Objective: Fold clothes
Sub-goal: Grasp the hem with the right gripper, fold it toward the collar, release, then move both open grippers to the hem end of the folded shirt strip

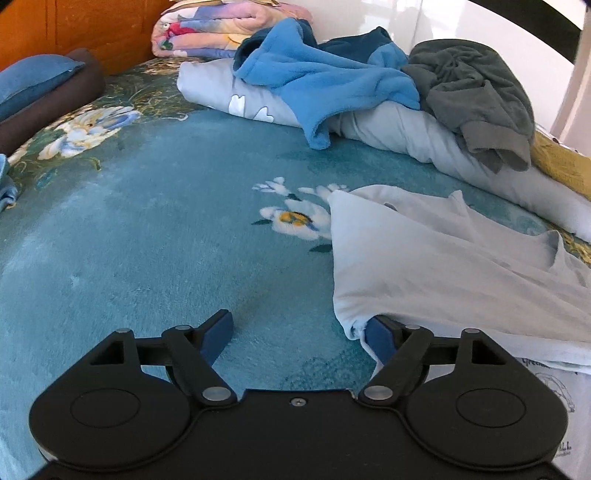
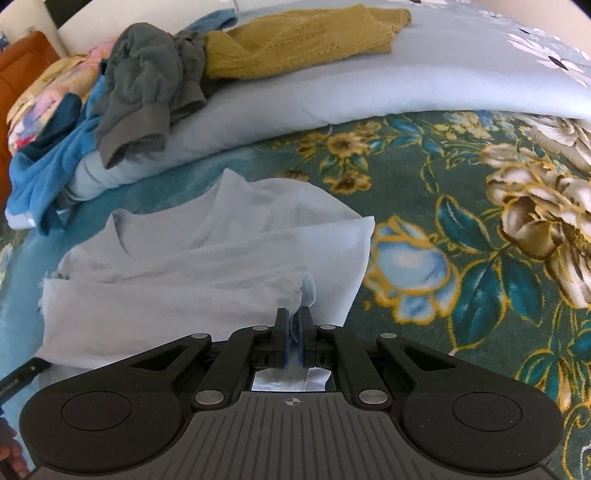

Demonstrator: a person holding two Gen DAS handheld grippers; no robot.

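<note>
The pale blue T-shirt (image 2: 207, 258) lies partly folded on the teal floral bedspread (image 1: 147, 240), near the front edge of the bed, with one layer doubled over and its neckline facing the heap of laundry behind it. In the left wrist view a printed white panel of the same or a lower layer shows at the lower right; which it is cannot be told.

Right gripper (image 2: 294, 328): the tongs are pressed together, pinching a small bunched edge of the T-shirt between the blue pads. Left gripper (image 1: 295, 339): the tongs are spread wide. Its right finger sits against or just under the shirt's folded corner; nothing is clamped between the pads.

Behind the shirt, on a rolled pale grey duvet (image 1: 424, 136), lie a blue fleece garment (image 1: 325, 81), a grey sweatshirt (image 1: 476, 92) and a mustard knit sweater (image 2: 295, 40). A folded floral quilt (image 1: 221, 26) and a blue pillow (image 1: 33, 81) stand against the orange headboard (image 1: 74, 26).

Likely faults from this state:
- The right pinch holds only a narrow tuft. A pull could slip it free or drag a single layer, skewing the fold.
- With the left corner unheld, any pull by the right side may slide the whole shirt across the plush bedspread rather than tension it.
- The spread left finger under the corner may snag and lift the fold when withdrawn.
- Carrying the fold too far back could bring the shirt against the laundry heap.
</note>
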